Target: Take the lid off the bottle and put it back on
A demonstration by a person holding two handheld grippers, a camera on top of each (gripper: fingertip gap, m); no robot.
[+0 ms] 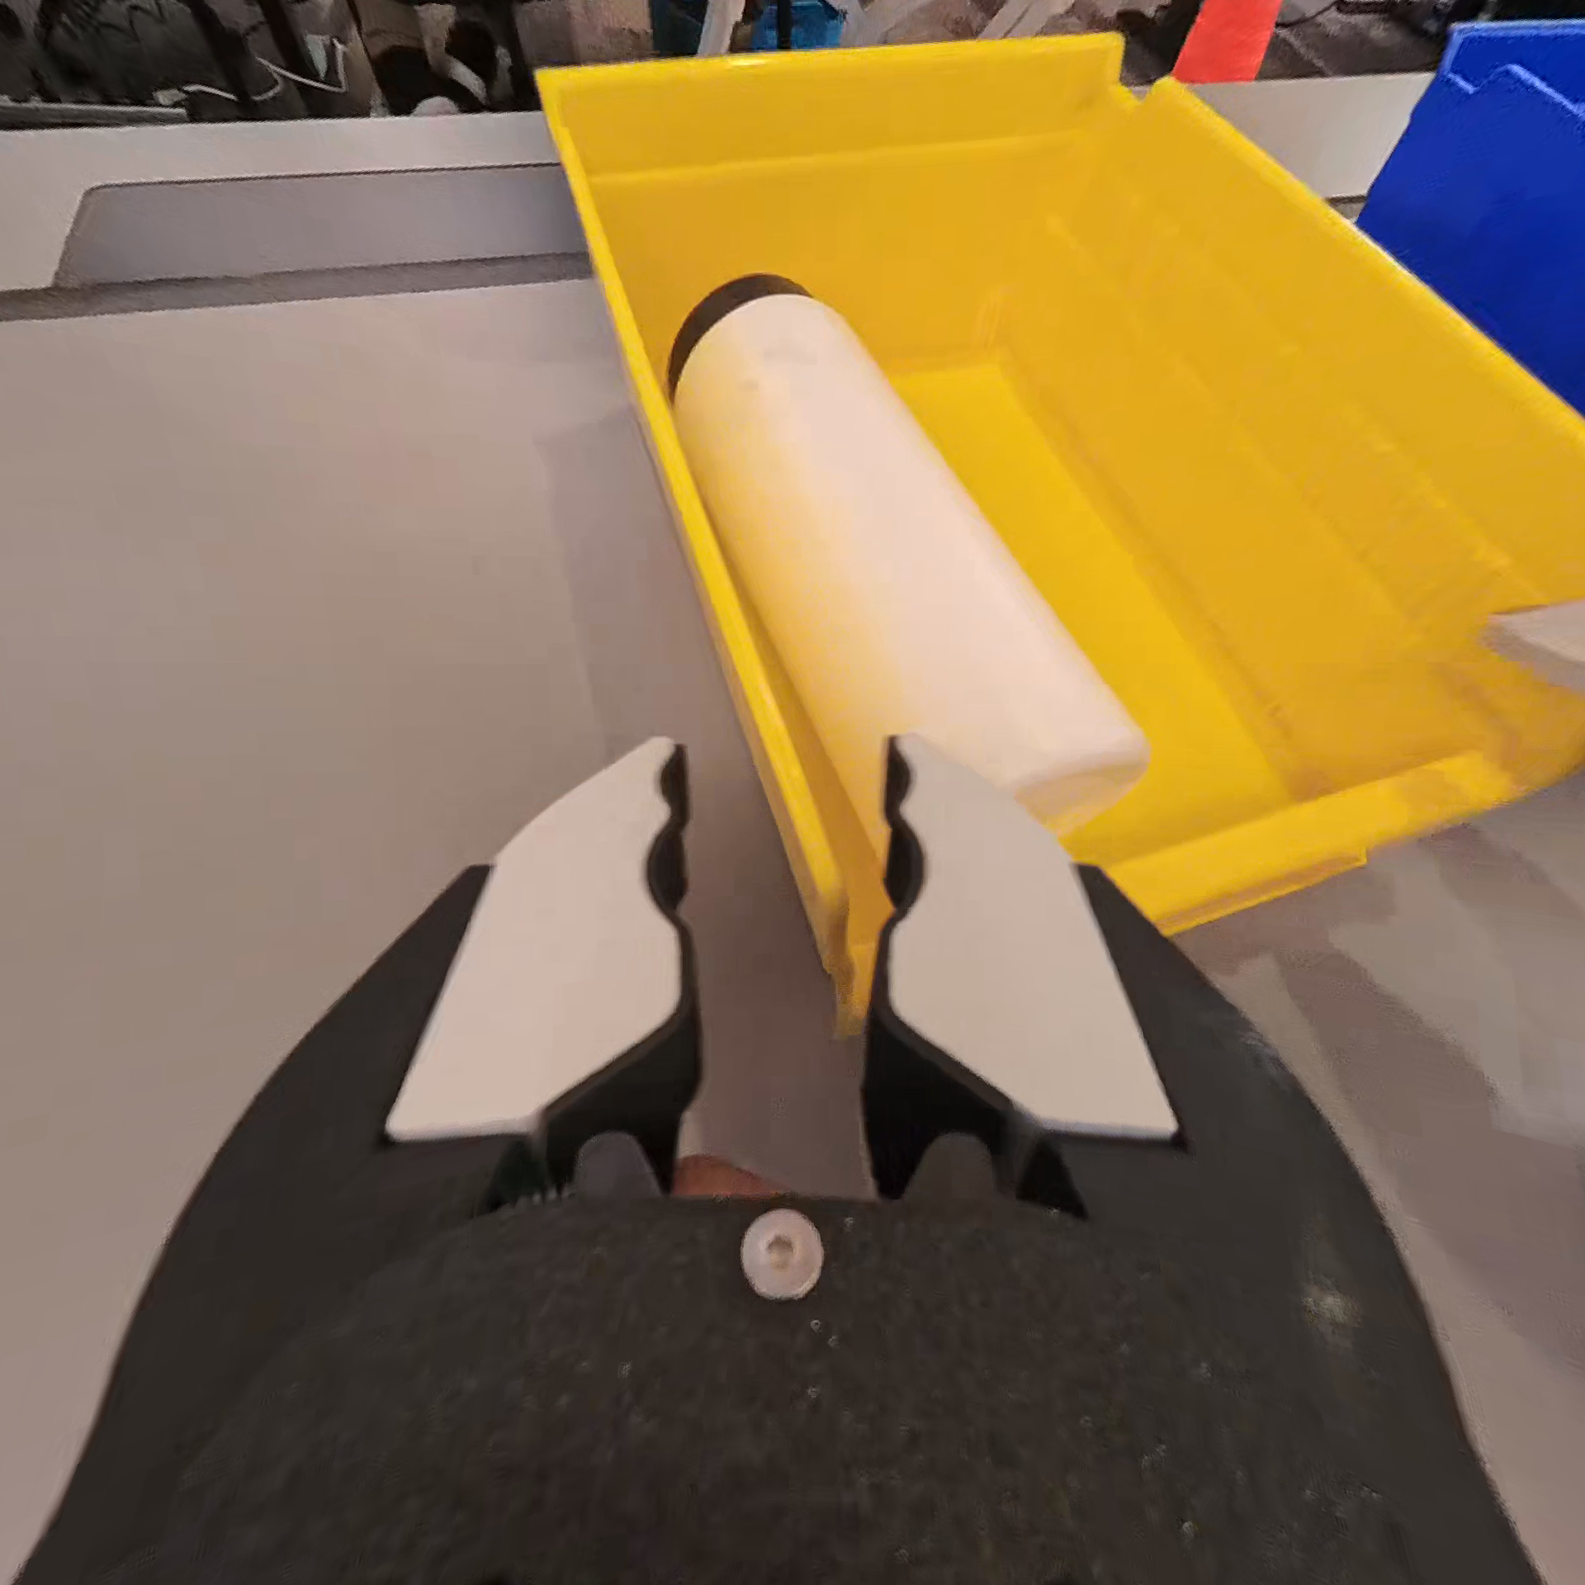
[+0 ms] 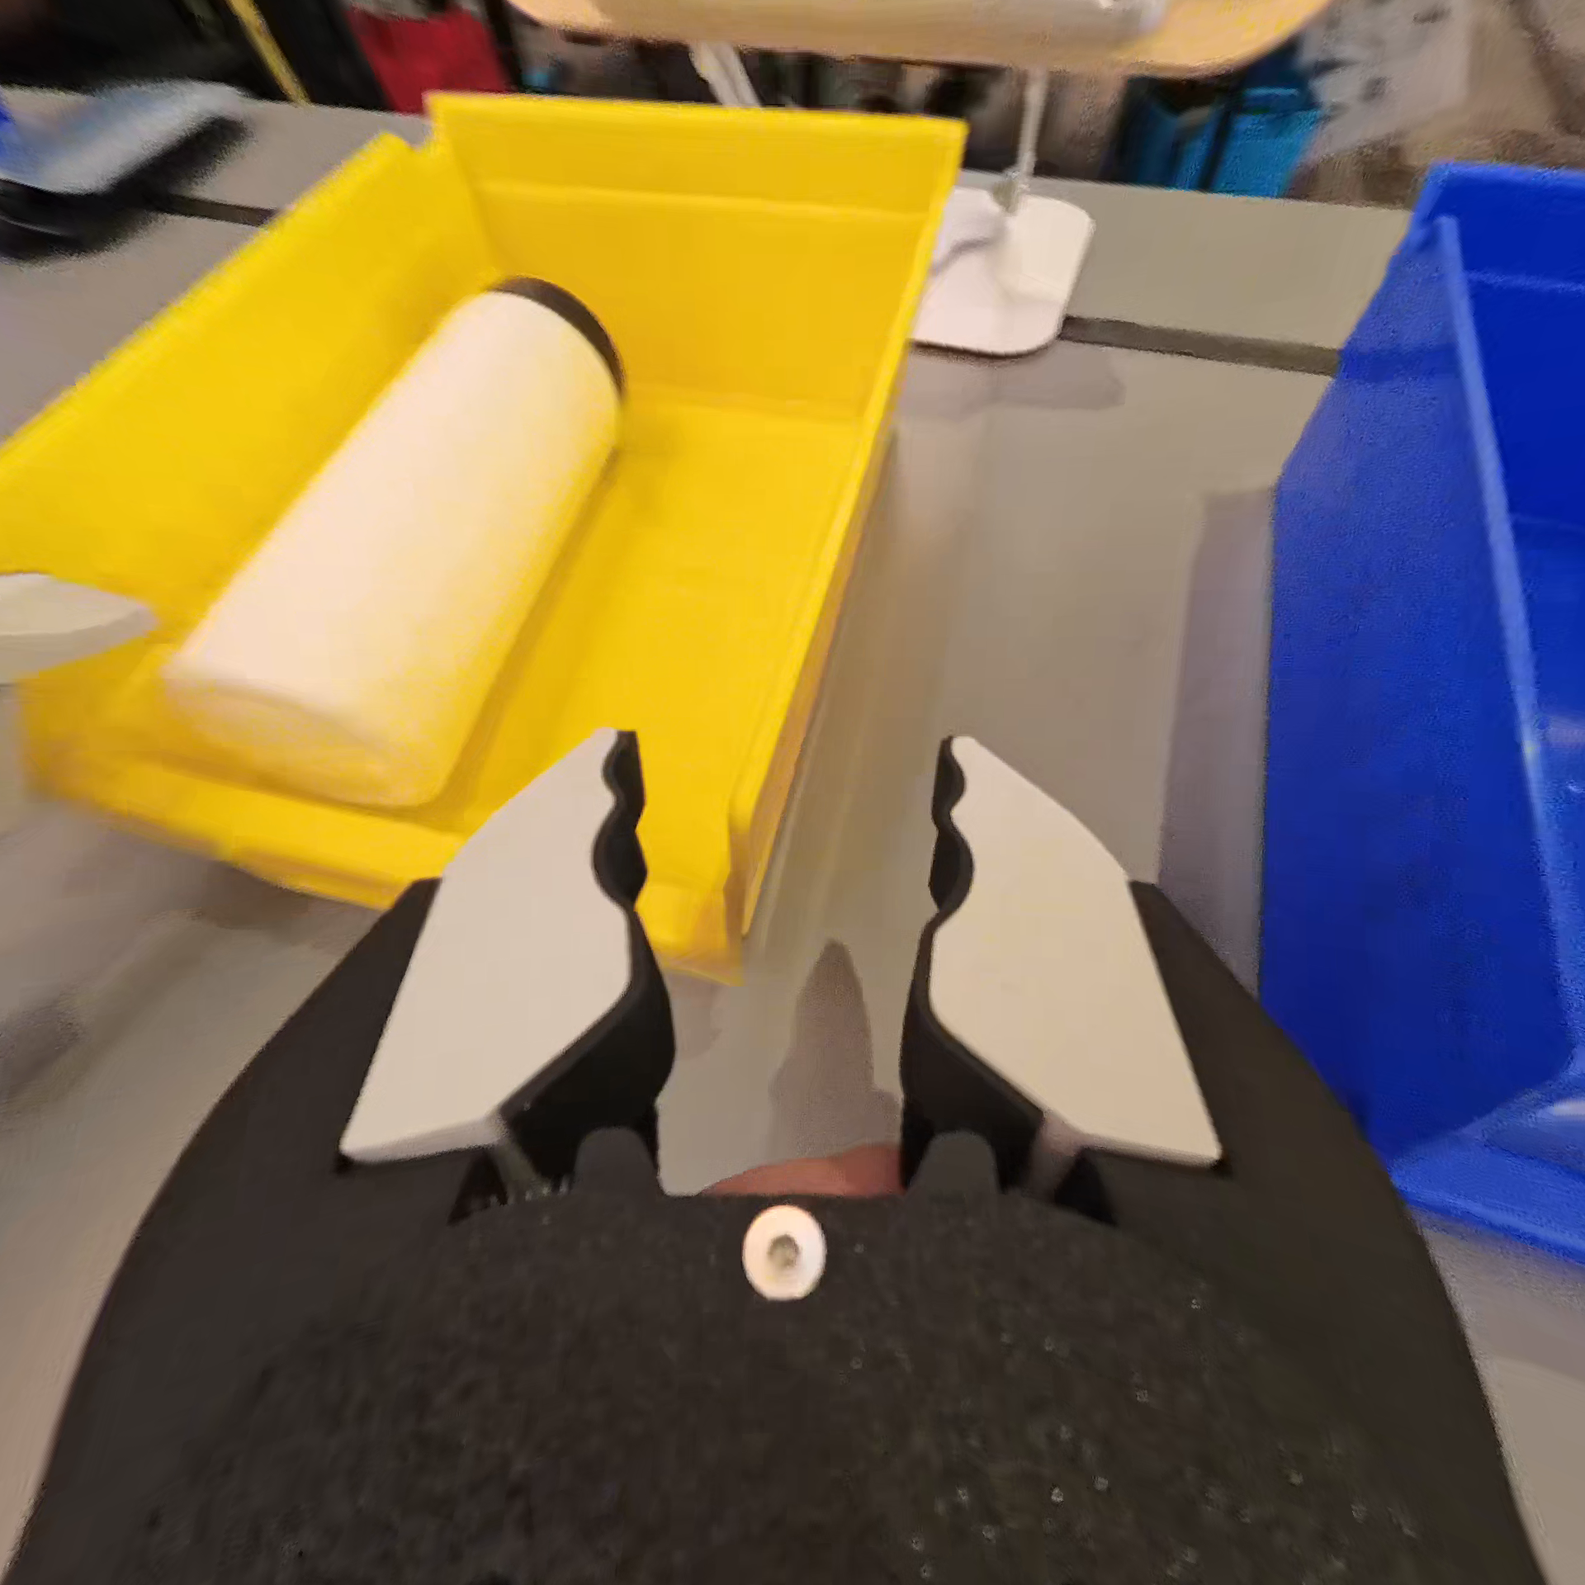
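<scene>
A white bottle (image 1: pixel 866 549) lies on its side in a yellow bin (image 1: pixel 1201 446), its black lid (image 1: pixel 729 313) on and pointing to the far wall. The bottle (image 2: pixel 403 549), its lid (image 2: pixel 570 317) and the bin (image 2: pixel 755 549) also show in the right wrist view. My left gripper (image 1: pixel 785 763) is open and empty, just short of the bin's near left corner and the bottle's base. My right gripper (image 2: pixel 789 755) is open and empty over the bin's near right corner. Each view shows a tip of the other gripper at its edge, at the right of the left wrist view (image 1: pixel 1535 643) and at the left of the right wrist view (image 2: pixel 60 622).
The bin stands on a grey table (image 1: pixel 300 643). A blue bin (image 2: pixel 1441 686) stands to the right of the yellow one, also seen in the left wrist view (image 1: pixel 1492 197). A white lamp base (image 2: pixel 1003 274) sits behind the bins. Clutter lies beyond the table's far edge.
</scene>
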